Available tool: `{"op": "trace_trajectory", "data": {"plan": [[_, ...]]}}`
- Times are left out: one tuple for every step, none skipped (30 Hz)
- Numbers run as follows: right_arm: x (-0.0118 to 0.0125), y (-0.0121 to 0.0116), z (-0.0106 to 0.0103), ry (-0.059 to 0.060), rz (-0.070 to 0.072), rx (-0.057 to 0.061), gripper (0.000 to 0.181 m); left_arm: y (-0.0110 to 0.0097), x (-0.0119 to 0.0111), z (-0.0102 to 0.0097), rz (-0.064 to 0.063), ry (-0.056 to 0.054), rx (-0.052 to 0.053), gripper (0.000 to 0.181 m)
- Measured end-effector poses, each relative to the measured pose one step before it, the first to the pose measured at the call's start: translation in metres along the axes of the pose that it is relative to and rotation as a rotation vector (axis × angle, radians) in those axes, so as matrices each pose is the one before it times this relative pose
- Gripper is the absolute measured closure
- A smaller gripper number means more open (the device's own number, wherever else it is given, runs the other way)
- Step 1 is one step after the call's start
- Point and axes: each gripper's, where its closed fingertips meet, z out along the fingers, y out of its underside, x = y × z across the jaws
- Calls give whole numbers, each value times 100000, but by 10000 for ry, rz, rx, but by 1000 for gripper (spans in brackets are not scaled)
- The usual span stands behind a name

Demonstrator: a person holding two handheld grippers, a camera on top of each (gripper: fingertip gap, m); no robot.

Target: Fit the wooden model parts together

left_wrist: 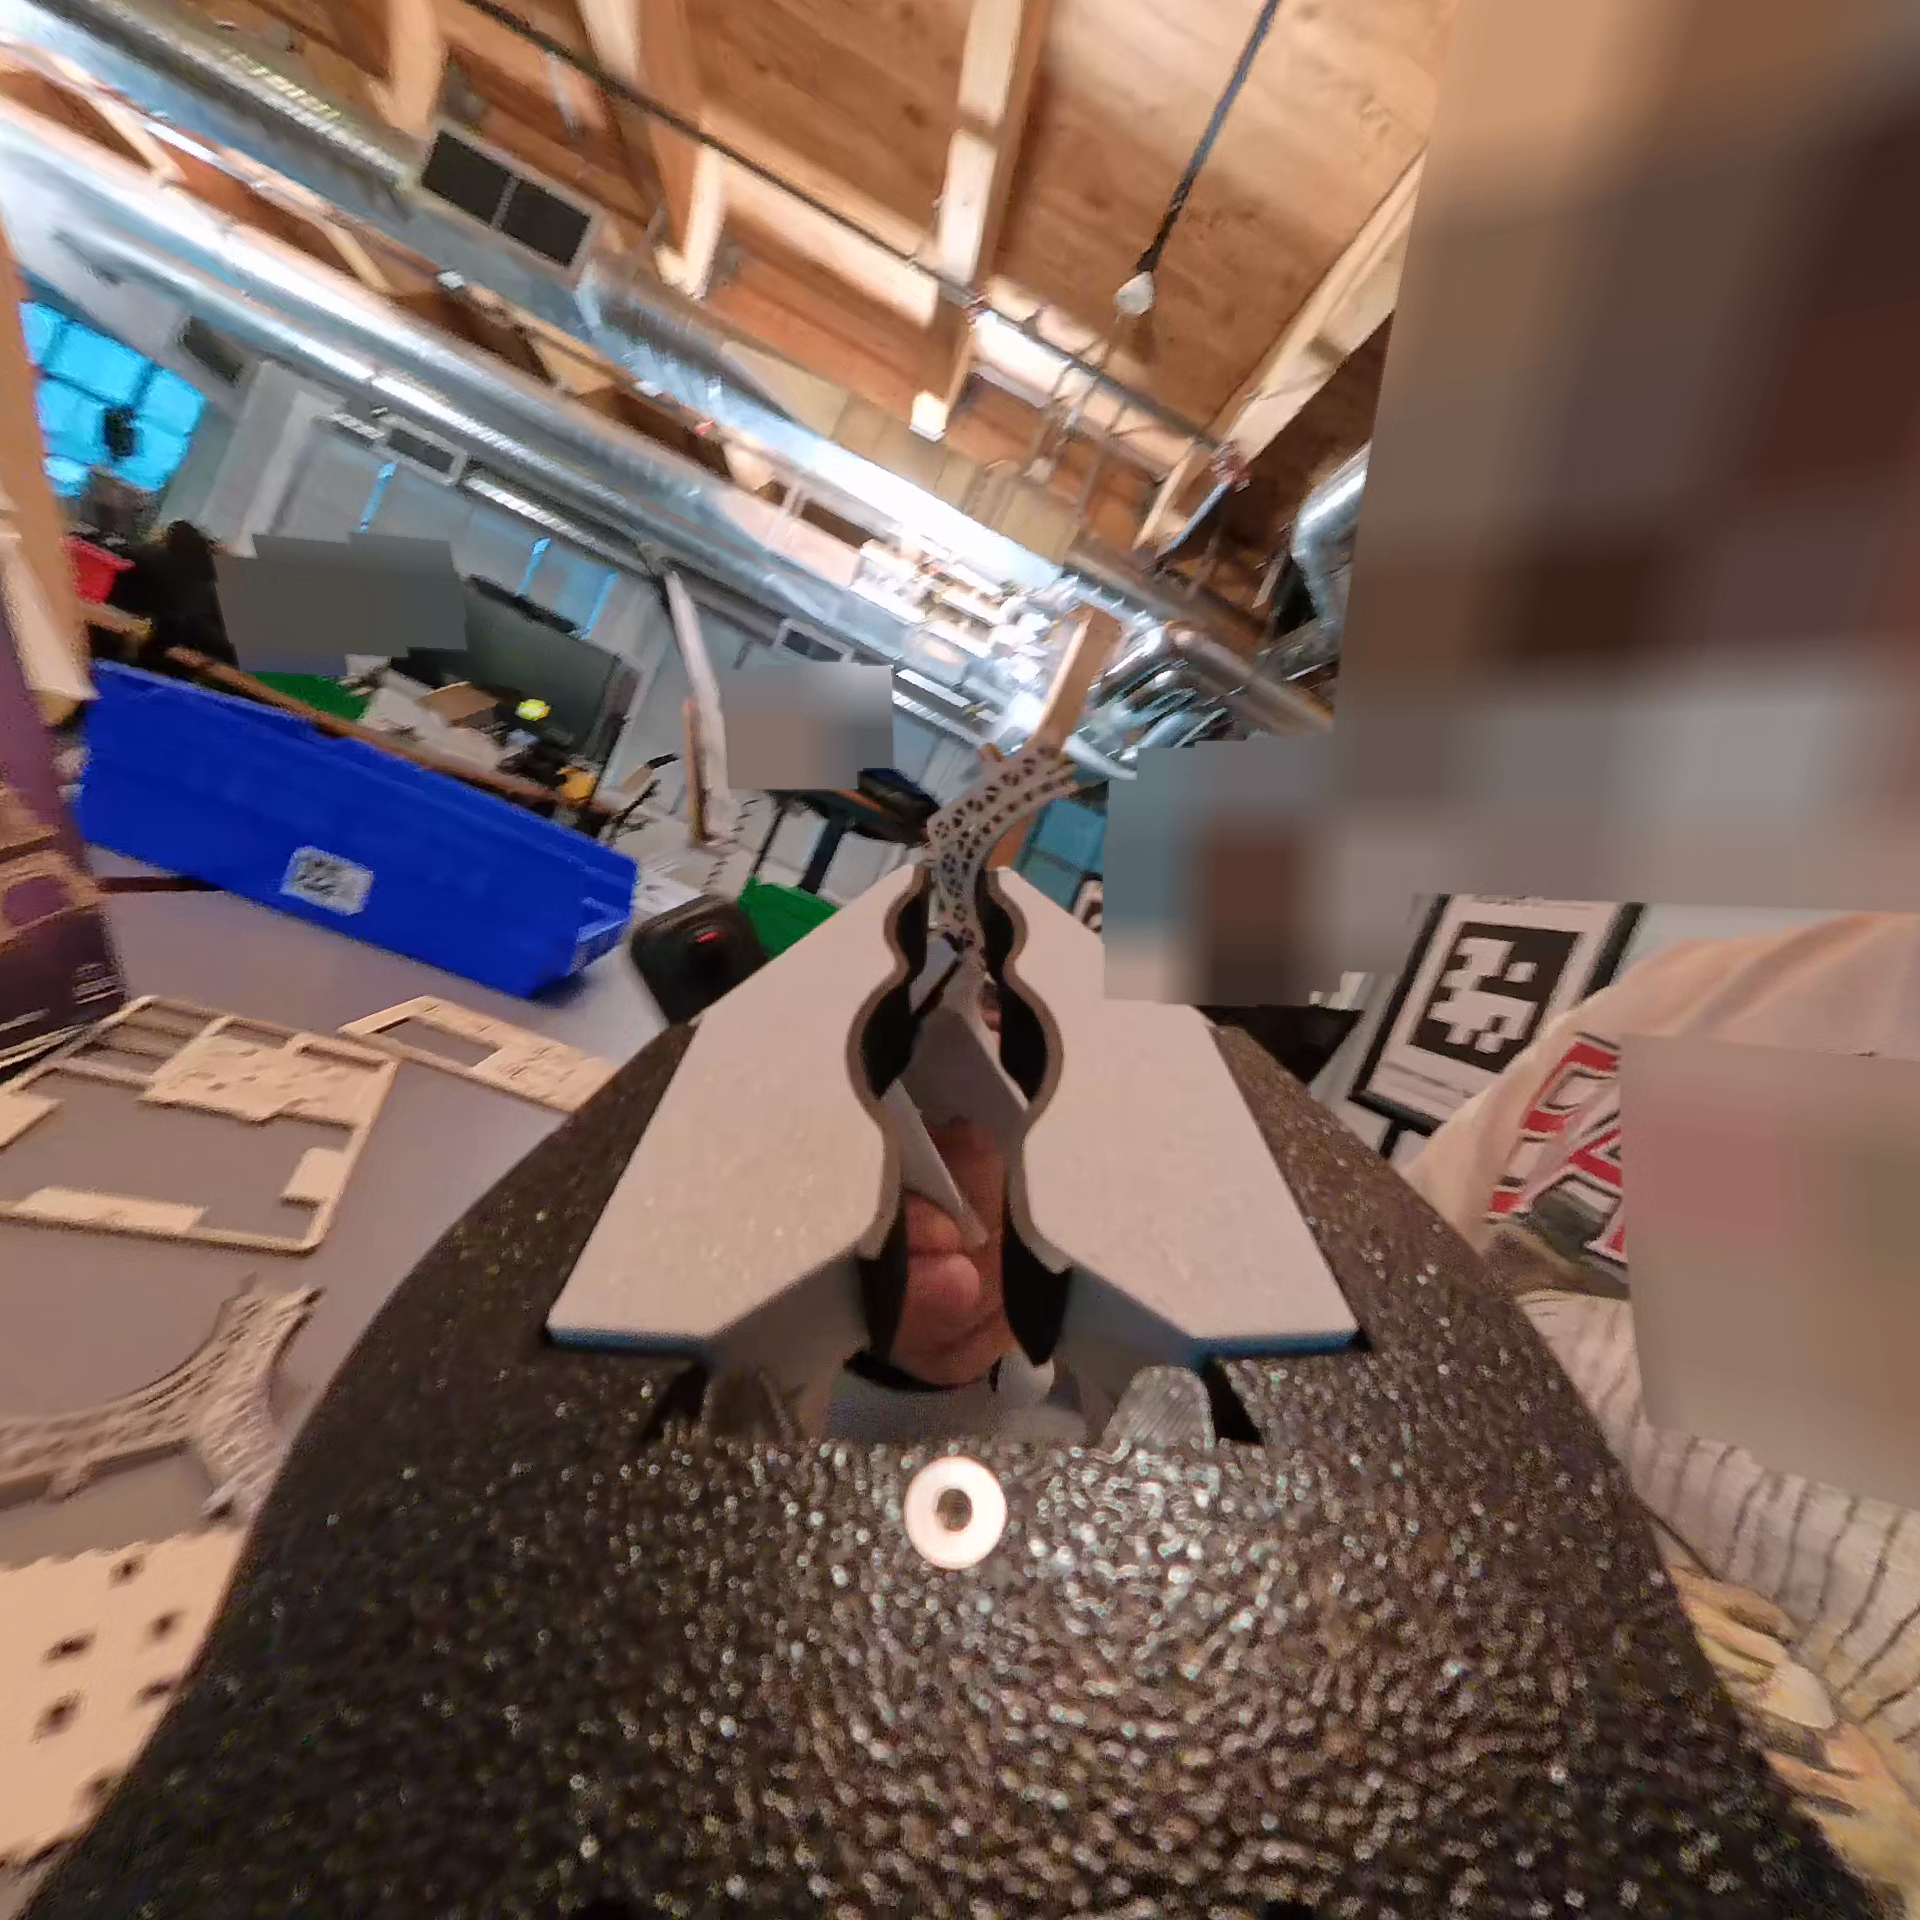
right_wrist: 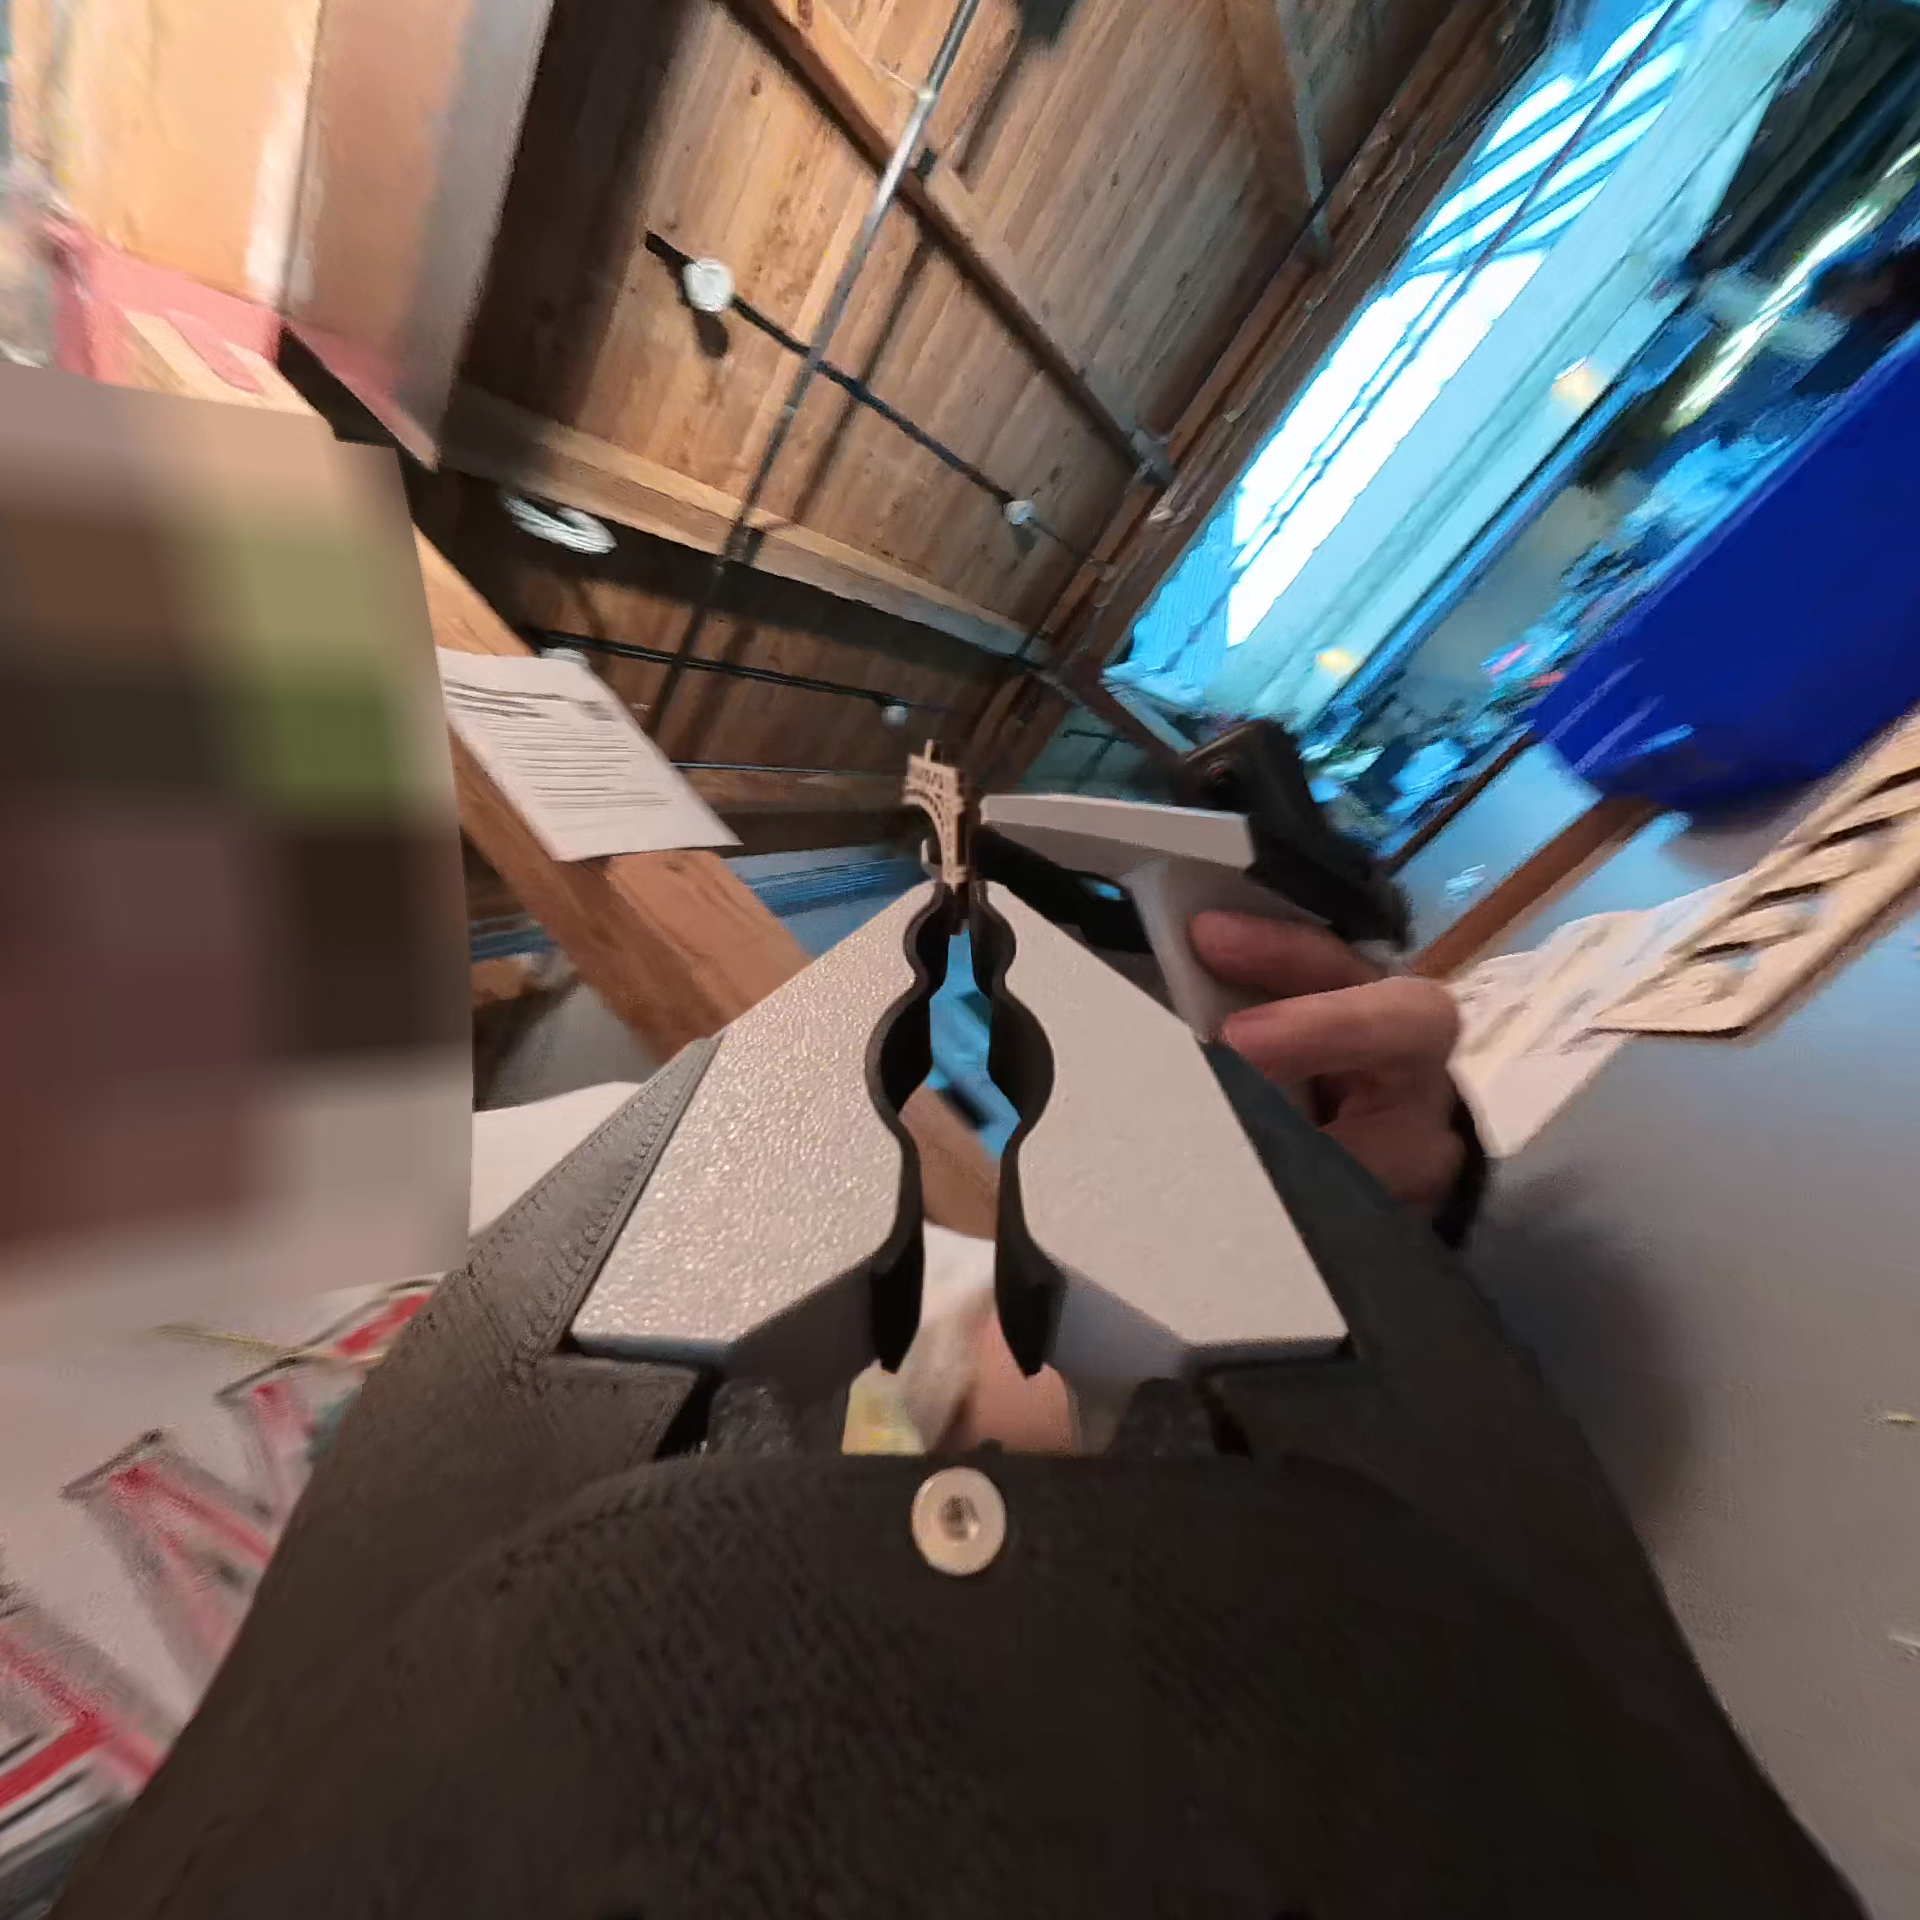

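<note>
- The grey bench (left_wrist: 208,956) sits under a timber ceiling with silver ducting; punched-out wooden sheets (left_wrist: 208,1122) lie on it, nearer than the blue bin (left_wrist: 343,831).
- The left tool (left_wrist: 961,883) is nipped shut on a curved lattice part (left_wrist: 977,831), its long axis rising beyond the blue bin's height and bending right.
- The right tool (right_wrist: 951,894) pinches a small arched part (right_wrist: 940,805), seemingly upright.
- Only the right wrist view shows a hand (right_wrist: 1351,1049) gripping the other tool's handle, below the bin.
</note>
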Motion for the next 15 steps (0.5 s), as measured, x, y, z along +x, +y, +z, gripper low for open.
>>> {"op": "trace_trajectory", "data": {"plan": [[603, -470, -263, 628, -739, 126, 181, 10, -615, -297, 212, -457, -237, 175], [563, -485, -280, 620, -789, 118, 181, 86, -599, -356, 307, -461, -329, 175], [191, -240, -211, 342, -629, -37, 181, 113, -448, -345, 349, -366, -355, 175], [139, -114, -120, 298, -587, -124, 181, 94, -546, -311, 277, -440, -348, 173], [487, -185, -145, 532, -707, -26, 181, 136, -825, -261, 129, -617, -384, 169], [590, -85, -126, 560, -637, -43, 181, 186, -772, -149, 63, -558, -428, 161], [319, 44, -23, 317, -416, -86, 180, 92, -319, -39, 102, -295, -367, 159], [112, 18, 38, 128, -170, -10, 181, -91, -142, 26, 130, -234, -210, 159], [43, 22, 66, 38, 31, 46, 181, -236, -280, 86, 100, -343, -97, 159], [73, 86, 74, 4, 177, 40, 181, -247, -288, 121, 54, -330, -53, 159], [89, 155, 82, -6, 211, -8, 181, -144, -93, 144, -2, -162, -65, 164], [93, 136, 61, 8, 101, -15, 181, -68, 176, 142, -45, 52, -69, 167], [97, 100, 33, 56, -52, -7, 181, -36, 238, 133, -100, 131, -27, 169], [49, 147, 18, 54, -120, -74, 181, 51, 32, 88, -142, 33, -36, 170], [134, 106, -23, 123, -147, -88, 180, 129, -56, 22, -137, 13, -44, 170]]}}
